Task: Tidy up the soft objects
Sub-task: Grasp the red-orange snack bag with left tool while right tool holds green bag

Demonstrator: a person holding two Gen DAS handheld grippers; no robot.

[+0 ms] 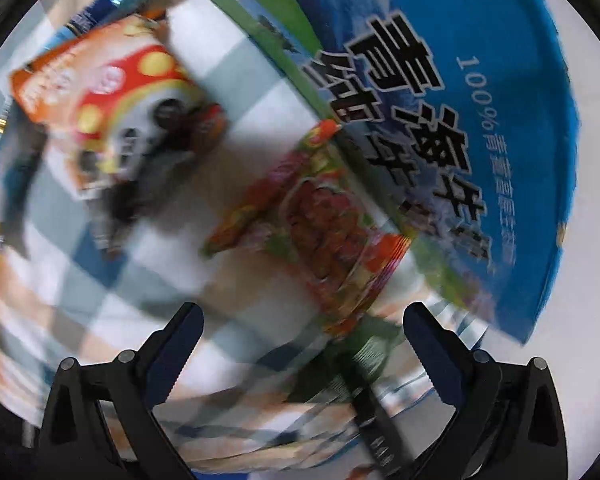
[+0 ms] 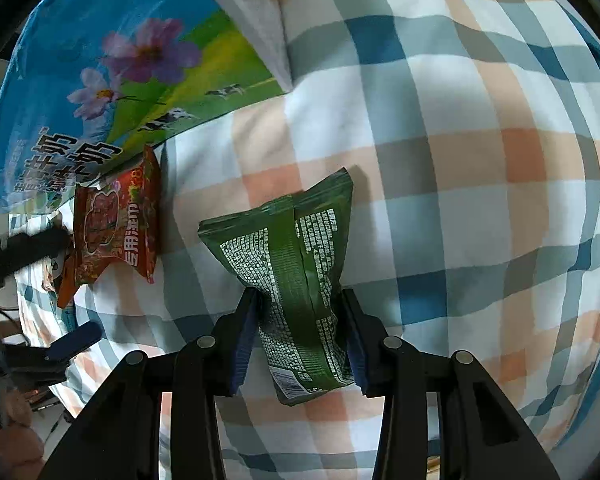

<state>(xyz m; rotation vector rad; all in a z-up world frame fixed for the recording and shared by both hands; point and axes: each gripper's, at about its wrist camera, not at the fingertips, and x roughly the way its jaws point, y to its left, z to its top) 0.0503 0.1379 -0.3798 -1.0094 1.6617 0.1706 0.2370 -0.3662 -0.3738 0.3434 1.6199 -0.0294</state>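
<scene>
My two wrist cameras look along my fingers, close to the checked cloth (image 2: 440, 160); both see the red packet (image 1: 324, 232) and blue box (image 2: 100, 60).

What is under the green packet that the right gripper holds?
Under the green packet, pinched by the right gripper, lies the checked cloth. The patch of cloth directly beneath the packet is covered, so anything there cannot be seen.

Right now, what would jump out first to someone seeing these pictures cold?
The green snack packet pinched in the right gripper, over a checked cloth. Then the big blue milk carton, with a red packet beside it, ahead of the open left gripper.
</scene>
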